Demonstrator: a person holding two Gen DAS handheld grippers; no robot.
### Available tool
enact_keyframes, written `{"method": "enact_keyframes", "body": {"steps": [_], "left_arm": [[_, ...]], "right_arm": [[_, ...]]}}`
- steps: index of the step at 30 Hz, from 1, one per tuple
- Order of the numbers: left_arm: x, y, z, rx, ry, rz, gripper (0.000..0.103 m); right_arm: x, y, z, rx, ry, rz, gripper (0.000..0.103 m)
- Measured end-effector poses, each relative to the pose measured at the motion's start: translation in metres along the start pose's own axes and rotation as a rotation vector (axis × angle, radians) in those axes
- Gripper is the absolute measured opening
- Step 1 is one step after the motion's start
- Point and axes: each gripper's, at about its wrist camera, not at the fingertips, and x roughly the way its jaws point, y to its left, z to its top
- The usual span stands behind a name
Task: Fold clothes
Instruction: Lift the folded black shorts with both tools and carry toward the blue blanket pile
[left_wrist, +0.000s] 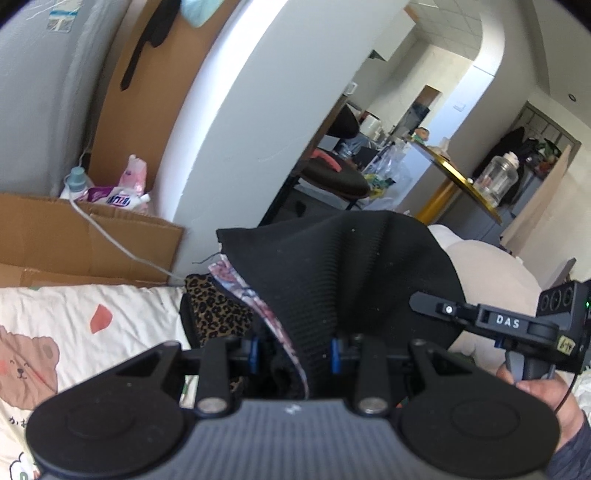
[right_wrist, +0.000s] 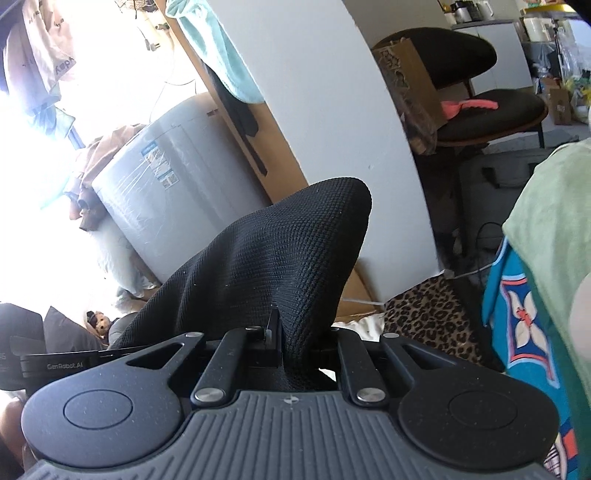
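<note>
We've got the black ribbed knit garment (left_wrist: 354, 266) pinched in both: left gripper (left_wrist: 295, 354) and right gripper (right_wrist: 291, 343), held above the bear-print sheet (left_wrist: 74, 332).

Left gripper (left_wrist: 295, 350) clamped on a bunched black ribbed garment (left_wrist: 354, 266) with a floral patterned lining (left_wrist: 255, 299) showing at its edge. Right gripper (left_wrist: 491, 319) enters at right, held by a hand (left_wrist: 539, 391). Below lie a bear-print sheet (left_wrist: 74, 332) and leopard-print cloth (left_wrist: 218, 306); behind, a cardboard box (left_wrist: 55, 236) and white wall (left_wrist: 236, 122).
</note>
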Motion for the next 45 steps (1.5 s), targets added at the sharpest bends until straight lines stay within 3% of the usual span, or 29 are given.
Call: {"method": "enact_keyframes", "body": {"steps": [14, 20, 32, 45], "left_arm": [[0.009, -0.011, -0.009, -0.02, -0.003, 0.001, 0.035], [0.022, -0.017, -0.012, -0.017, -0.044, -0.014, 0.035], [0.078, -0.007, -0.034, 0.068, -0.038, -0.023, 0.035], [0.172, 0.018, -0.058, 0.018, -0.024, -0.064, 0.035]], "right_arm": [[-0.003, -0.003, 0.001, -0.077, -0.004, -0.075, 0.009], [0.006, -0.012, 0.003, -0.086, -0.024, -0.125, 0.009], [0.031, -0.041, -0.031, -0.112, -0.069, -0.242, 0.009], [0.084, -0.111, -0.059, -0.112, -0.088, -0.38, 0.009]]}}
